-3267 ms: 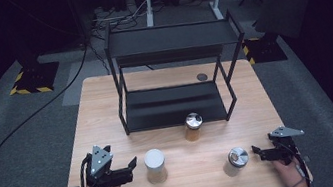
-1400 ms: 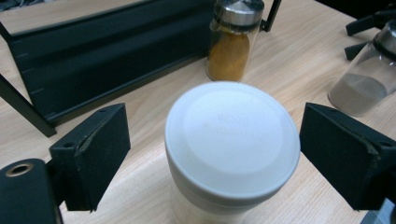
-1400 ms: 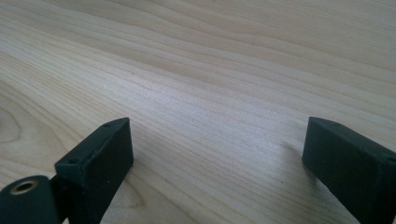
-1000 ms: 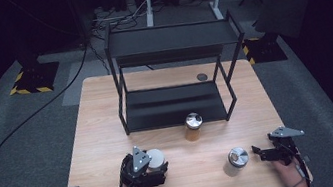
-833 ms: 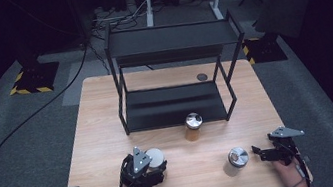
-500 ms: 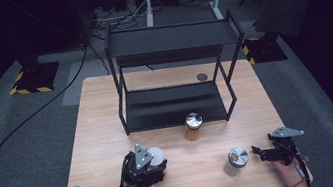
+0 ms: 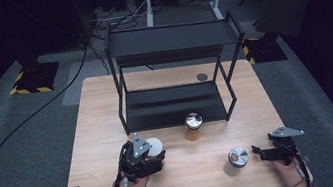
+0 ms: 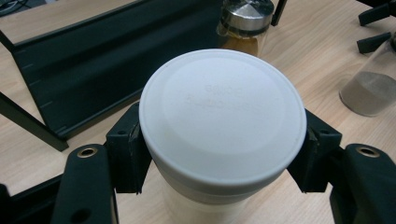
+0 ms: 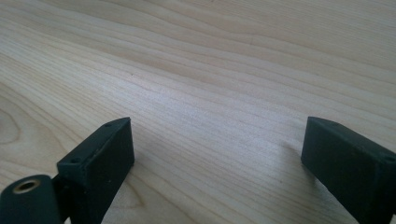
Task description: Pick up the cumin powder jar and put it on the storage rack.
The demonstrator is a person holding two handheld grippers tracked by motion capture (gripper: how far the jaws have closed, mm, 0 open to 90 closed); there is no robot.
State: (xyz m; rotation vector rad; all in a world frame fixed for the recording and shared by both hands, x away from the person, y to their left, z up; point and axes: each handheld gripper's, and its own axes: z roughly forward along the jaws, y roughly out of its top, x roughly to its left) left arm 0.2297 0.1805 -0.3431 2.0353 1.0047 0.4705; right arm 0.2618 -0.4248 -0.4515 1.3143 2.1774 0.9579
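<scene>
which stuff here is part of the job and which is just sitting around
In the job: left gripper, shut on the white-lidded jar.

Sitting around: amber jar, steel-lidded jar, black rack, small dark disc, right gripper, open above bare table.

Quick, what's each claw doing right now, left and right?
Left claw: shut on the white-lidded jar.
Right claw: open, nothing between its jaws, over the wooden table.

The jar (image 8: 223, 121) has a white lid over a pale cream body. Both grippers, left (image 7: 140, 157) and right (image 7: 265, 151), are black with grey plates. The table (image 7: 187, 171) is light wood with fine grain. The rack (image 7: 171, 72) is black. 2 jars carry silver lids: one (image 7: 194, 125) amber, one (image 7: 237, 158) holding brown powder. The floor (image 7: 21, 147) is grey carpet, with yellow-and-black striped tape (image 7: 27, 89).
</scene>
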